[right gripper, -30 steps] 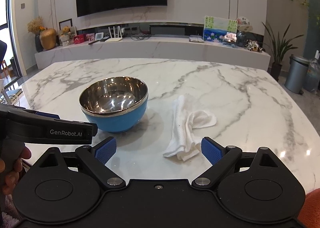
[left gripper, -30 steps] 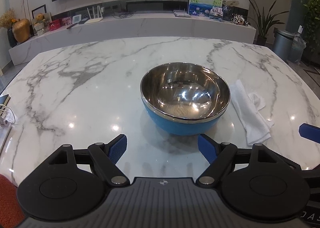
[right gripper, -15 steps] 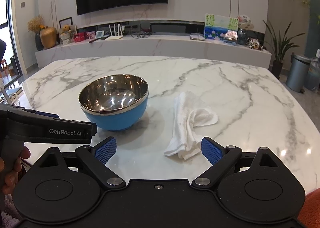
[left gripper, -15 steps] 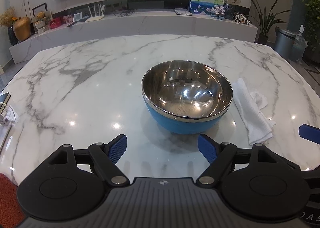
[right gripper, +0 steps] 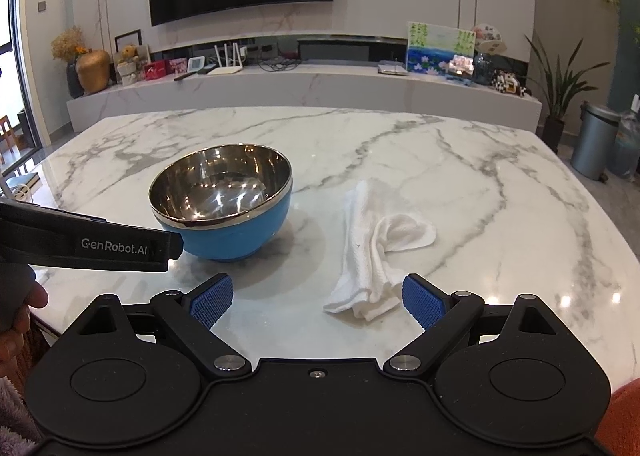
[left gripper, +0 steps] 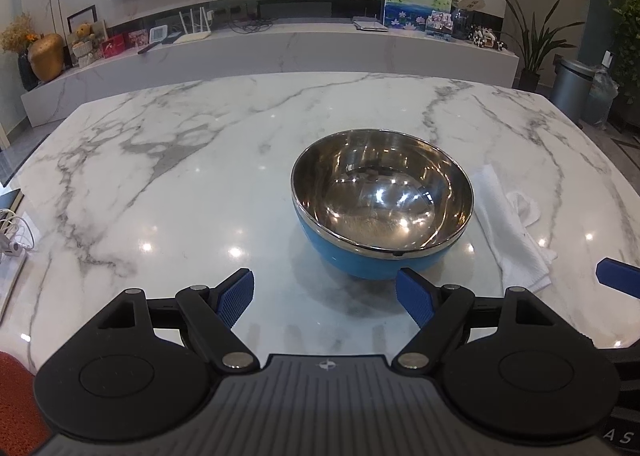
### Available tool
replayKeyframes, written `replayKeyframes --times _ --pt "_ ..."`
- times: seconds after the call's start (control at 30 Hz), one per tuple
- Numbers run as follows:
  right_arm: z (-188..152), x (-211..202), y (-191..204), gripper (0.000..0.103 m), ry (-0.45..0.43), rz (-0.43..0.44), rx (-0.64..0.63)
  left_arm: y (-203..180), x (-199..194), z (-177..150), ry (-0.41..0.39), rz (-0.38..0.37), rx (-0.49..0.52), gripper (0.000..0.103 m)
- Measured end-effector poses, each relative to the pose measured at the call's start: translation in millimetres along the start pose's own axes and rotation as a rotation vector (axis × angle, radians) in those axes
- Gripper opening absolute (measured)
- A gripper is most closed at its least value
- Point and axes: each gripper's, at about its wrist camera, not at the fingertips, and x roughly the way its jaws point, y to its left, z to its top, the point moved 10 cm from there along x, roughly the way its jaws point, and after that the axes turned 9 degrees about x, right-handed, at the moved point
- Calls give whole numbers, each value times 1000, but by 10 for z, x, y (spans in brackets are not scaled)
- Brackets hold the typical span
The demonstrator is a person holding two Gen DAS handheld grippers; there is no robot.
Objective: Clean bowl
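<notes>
A bowl [left gripper: 382, 200] [right gripper: 222, 200], steel inside and blue outside, stands upright on the marble table [left gripper: 200, 184]. A white folded cloth [left gripper: 510, 228] [right gripper: 374, 244] lies just to its right. My left gripper [left gripper: 325, 294] is open and empty, hovering just in front of the bowl. My right gripper [right gripper: 318, 298] is also open and empty, with the near end of the cloth lying between its blue fingertips. The left gripper's body [right gripper: 88, 242] shows at the left of the right wrist view.
White cables and a device [left gripper: 12, 240] lie at the table's left edge. Beyond the table runs a long marble sideboard [right gripper: 304, 88] with ornaments, a TV above it. A bin [right gripper: 592, 140] and a plant stand at the far right.
Both grippers have moved forward a little towards the bowl and the cloth, and the left view has shifted leftward. Bowl and cloth have stayed put.
</notes>
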Motion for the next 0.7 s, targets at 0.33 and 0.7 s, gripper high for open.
replayKeyframes --times 0.33,0.7 --pt "31 44 -40 91 3 -10 11 16 -26 56 -18 -36 -5 77" --pt "214 211 -174 91 17 -42 22 63 -15 447 -57 -27 42 78"
